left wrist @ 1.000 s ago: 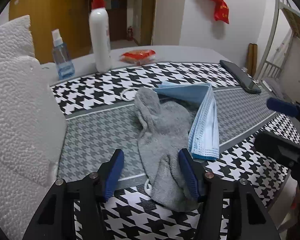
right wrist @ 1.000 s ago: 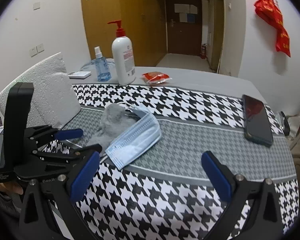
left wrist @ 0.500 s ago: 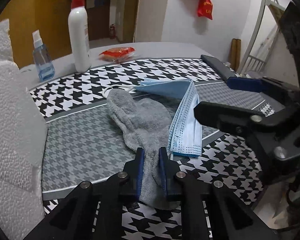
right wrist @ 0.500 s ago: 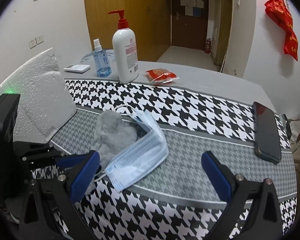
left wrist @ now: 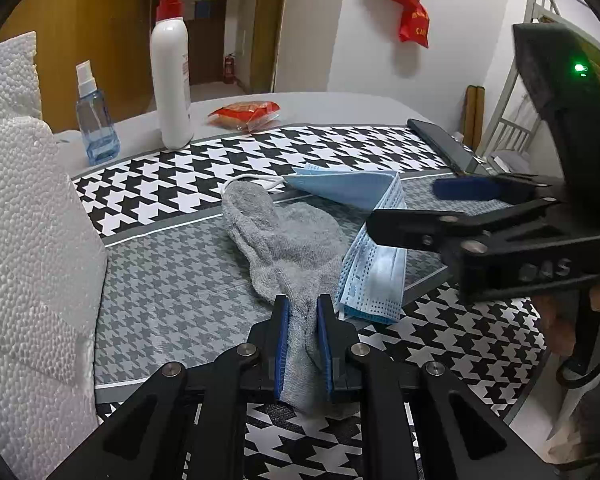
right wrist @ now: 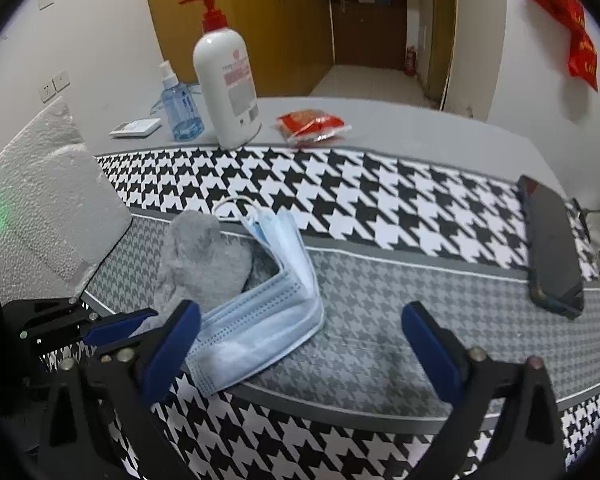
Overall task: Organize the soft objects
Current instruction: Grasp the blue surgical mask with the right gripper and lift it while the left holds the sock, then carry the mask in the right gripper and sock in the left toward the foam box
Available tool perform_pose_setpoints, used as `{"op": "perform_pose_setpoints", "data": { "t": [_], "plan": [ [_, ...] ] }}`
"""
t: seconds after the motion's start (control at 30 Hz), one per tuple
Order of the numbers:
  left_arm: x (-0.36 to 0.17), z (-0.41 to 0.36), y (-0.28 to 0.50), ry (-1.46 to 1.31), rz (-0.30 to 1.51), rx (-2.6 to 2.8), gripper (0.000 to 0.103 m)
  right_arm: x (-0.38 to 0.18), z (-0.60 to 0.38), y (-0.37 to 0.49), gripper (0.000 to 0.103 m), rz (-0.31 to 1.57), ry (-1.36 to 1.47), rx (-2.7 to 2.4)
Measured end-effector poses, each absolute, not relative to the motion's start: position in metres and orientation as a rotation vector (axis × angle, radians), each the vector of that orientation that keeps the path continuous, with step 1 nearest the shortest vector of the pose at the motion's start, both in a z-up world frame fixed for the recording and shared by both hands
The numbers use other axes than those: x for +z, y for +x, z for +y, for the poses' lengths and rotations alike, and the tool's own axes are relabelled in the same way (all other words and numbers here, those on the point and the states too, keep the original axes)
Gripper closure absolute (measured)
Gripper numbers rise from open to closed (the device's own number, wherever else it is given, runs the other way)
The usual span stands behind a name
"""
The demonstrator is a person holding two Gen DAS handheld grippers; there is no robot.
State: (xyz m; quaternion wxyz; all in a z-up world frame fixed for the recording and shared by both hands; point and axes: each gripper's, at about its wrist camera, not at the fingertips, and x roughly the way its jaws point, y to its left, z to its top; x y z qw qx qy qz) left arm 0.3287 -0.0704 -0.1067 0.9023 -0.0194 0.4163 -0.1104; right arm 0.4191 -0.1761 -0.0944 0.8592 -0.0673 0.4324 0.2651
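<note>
A grey sock [left wrist: 284,240] lies on the houndstooth tablecloth [left wrist: 172,280]; it also shows in the right wrist view [right wrist: 204,260]. My left gripper [left wrist: 302,320] is shut on the sock's near end. A folded stack of blue face masks [left wrist: 372,248] lies against the sock's right side and shows in the right wrist view [right wrist: 268,320]. My right gripper [right wrist: 296,344] is open, low over the near end of the masks, holding nothing. It shows from the side in the left wrist view [left wrist: 440,212].
A white foam block [left wrist: 24,240] stands at the left. A pump bottle [left wrist: 171,76], a blue spray bottle [left wrist: 94,124] and a red snack packet [left wrist: 246,114] stand at the back. A black phone [right wrist: 552,248] lies at the right.
My left gripper closed on the sock's near end and stays shut on it. My right gripper moved forward and left, down over the masks.
</note>
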Motion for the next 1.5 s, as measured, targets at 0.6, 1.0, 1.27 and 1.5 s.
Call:
{"op": "perform_pose_setpoints", "data": {
  "t": [0.6, 1.0, 1.27, 1.5],
  "plan": [
    [-0.1, -0.071, 0.322, -0.055, 0.819, -0.251, 0.088, -0.093, -0.2, 0.414, 0.077, 0.929, -0.084, 0.568],
    [-0.076, -0.079, 0.304, -0.036, 0.722, -0.272, 0.09, -0.061, -0.237, 0.369, 0.077, 0.848, 0.005, 0.532],
    [-0.048, -0.083, 0.281, -0.001, 0.638, -0.263, 0.09, -0.038, -0.252, 0.343, 0.077, 0.782, 0.05, 0.532],
    [-0.024, -0.086, 0.264, 0.014, 0.586, -0.271, 0.09, -0.018, -0.259, 0.321, 0.077, 0.721, 0.058, 0.523]
  ]
}}
